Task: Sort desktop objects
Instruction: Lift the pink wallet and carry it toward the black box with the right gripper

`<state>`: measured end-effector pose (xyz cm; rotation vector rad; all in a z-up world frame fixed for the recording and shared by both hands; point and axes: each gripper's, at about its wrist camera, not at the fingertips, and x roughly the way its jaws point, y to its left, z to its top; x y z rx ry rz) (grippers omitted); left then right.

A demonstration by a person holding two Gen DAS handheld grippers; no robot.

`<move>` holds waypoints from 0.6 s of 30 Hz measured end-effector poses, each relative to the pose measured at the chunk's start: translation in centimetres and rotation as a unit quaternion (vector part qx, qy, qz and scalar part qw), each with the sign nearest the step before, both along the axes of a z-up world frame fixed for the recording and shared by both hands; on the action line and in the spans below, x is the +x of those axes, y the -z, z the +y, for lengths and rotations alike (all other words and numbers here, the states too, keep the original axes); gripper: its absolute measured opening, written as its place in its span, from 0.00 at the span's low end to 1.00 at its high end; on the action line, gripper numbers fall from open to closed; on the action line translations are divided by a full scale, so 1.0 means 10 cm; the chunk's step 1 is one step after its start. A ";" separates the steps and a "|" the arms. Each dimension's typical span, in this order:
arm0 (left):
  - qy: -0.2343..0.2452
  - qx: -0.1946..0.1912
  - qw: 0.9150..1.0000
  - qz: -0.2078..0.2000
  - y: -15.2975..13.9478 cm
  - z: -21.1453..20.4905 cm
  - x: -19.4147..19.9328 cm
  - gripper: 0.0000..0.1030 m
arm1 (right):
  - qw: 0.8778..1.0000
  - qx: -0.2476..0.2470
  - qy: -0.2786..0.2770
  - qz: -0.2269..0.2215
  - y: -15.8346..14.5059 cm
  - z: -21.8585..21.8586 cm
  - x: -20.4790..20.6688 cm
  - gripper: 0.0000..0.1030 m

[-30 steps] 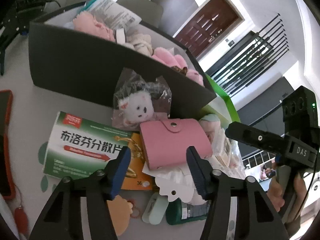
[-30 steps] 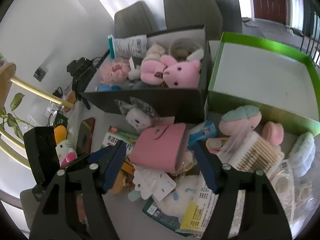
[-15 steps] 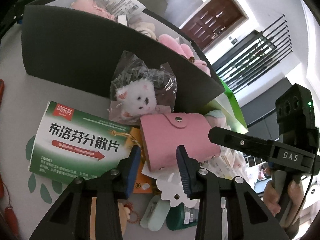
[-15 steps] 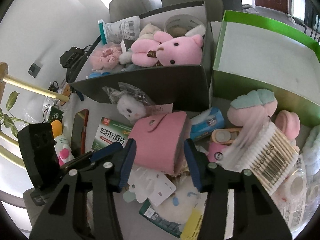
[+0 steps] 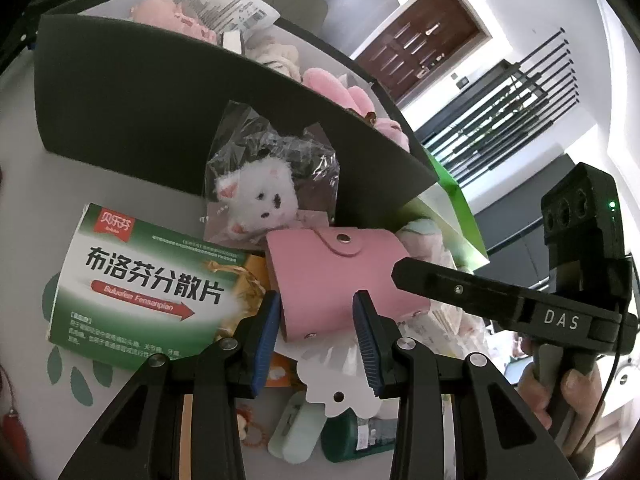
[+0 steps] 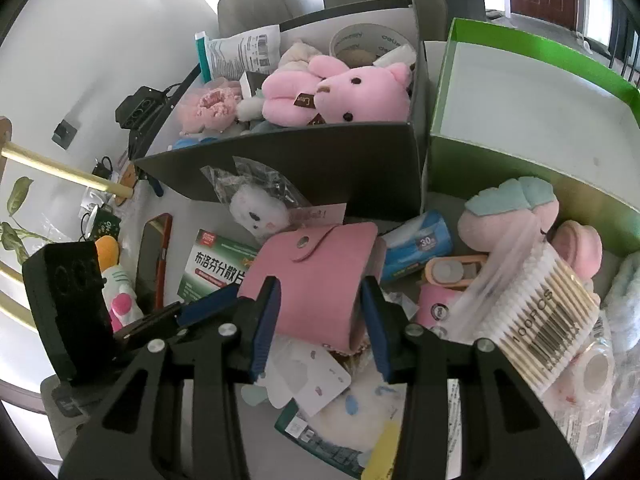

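A pink snap wallet (image 5: 332, 276) lies tilted on top of the clutter in front of the black box. My left gripper (image 5: 318, 320) has its blue pads clamped on the wallet's near left corner. In the right wrist view the same wallet (image 6: 316, 268) sits between the pads of my right gripper (image 6: 320, 308). Those jaws are still closing, and both pads touch the wallet's sides. One left finger (image 6: 208, 305) reaches the wallet's left corner. A right finger (image 5: 440, 286) lies across the wallet's far end, with a person's hand on the handle.
A black box (image 6: 320, 160) full of plush toys stands behind, with a green box (image 6: 520, 80) to its right. Around the wallet lie a green medicine box (image 5: 140, 276), a bagged white plush (image 5: 260, 196), a pack of cotton swabs (image 6: 536, 304) and a red phone (image 6: 154, 256).
Both grippers narrowed from wide open onto the pink wallet. The views drew closer to the wallet and the box.
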<state>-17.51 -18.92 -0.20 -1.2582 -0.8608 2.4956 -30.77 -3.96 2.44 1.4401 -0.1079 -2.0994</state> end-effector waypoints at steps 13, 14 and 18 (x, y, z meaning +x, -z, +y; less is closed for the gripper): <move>-0.003 0.002 1.000 0.021 -0.17 0.02 0.04 0.37 | 1.000 0.000 -0.006 0.022 -0.16 -0.04 0.11 0.42; -0.004 0.001 1.000 0.023 -0.18 0.02 0.05 0.37 | 1.000 -0.001 -0.007 0.026 -0.18 -0.05 0.12 0.42; -0.005 0.000 1.000 0.031 -0.24 0.03 0.06 0.37 | 0.999 -0.003 -0.011 0.034 -0.25 -0.08 0.15 0.43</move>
